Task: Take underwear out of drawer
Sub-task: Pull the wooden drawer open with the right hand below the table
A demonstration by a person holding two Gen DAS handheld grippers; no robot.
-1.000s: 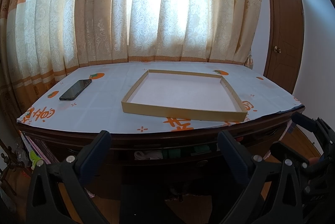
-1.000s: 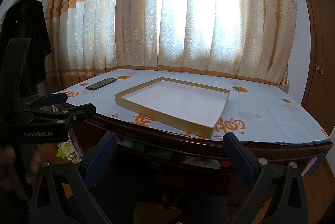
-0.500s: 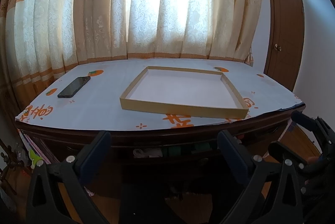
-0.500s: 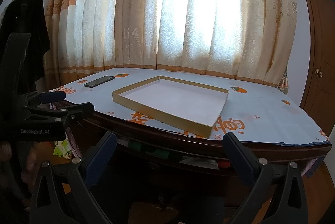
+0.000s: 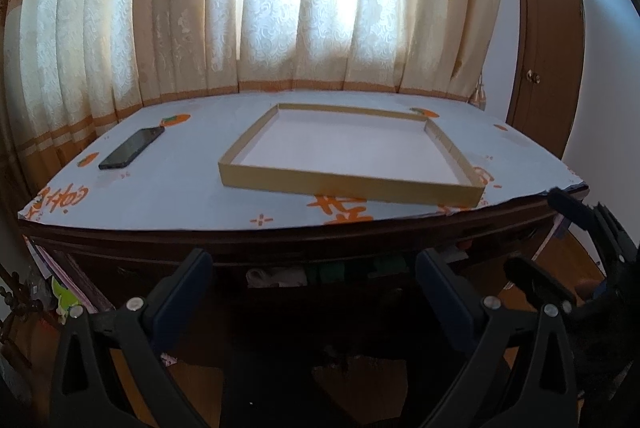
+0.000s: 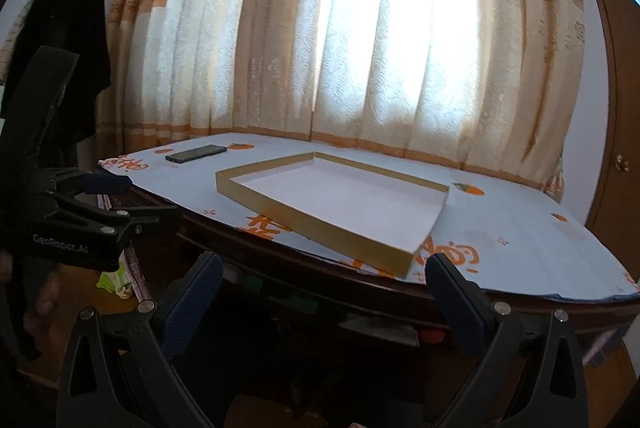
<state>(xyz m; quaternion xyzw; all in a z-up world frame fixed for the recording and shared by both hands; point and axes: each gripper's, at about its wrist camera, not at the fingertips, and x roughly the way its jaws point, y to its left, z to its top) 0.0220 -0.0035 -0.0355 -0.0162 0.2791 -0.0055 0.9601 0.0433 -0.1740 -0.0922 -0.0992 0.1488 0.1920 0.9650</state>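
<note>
- Left gripper [image 5: 314, 270] spread wide, nothing between its dark ribbed pads [image 5: 182, 292], held low before the table's front edge.
- Right gripper [image 6: 322, 280] equally wide, empty, aimed at the same edge from further right; also seen at the right rim of the left view [image 5: 576, 228].
- Left gripper visible in the right view as well [image 6: 108, 195], black plastic with printed lettering.
- Dark wooden table [image 5: 280, 248], front edge gently curved, topped by a smooth pale cloth [image 5: 180, 195] with orange prints reaching to that edge.
- Drawer [image 5: 320, 268] under the front edge, slightly open, in deep shadow.
- Underwear [image 5: 276, 276] in the gap: pale crumpled fabric beside green pieces; more cannot be told in the dark.
- Shallow square tray [image 5: 348, 185], tan cardboard walls, white floor, empty, near corner close to the table's front edge.
- Flat black phone [image 5: 132, 147] well left of the tray, near the left edge.
- Open floor below and between the grippers.
- Patterned cream and orange curtain [image 5: 280, 7] hanging in folds behind the table, backlit.
- Brown wooden door [image 5: 548, 47] at far right.
- Dark garment [image 6: 64, 59] hanging at far left in the right view.
</note>
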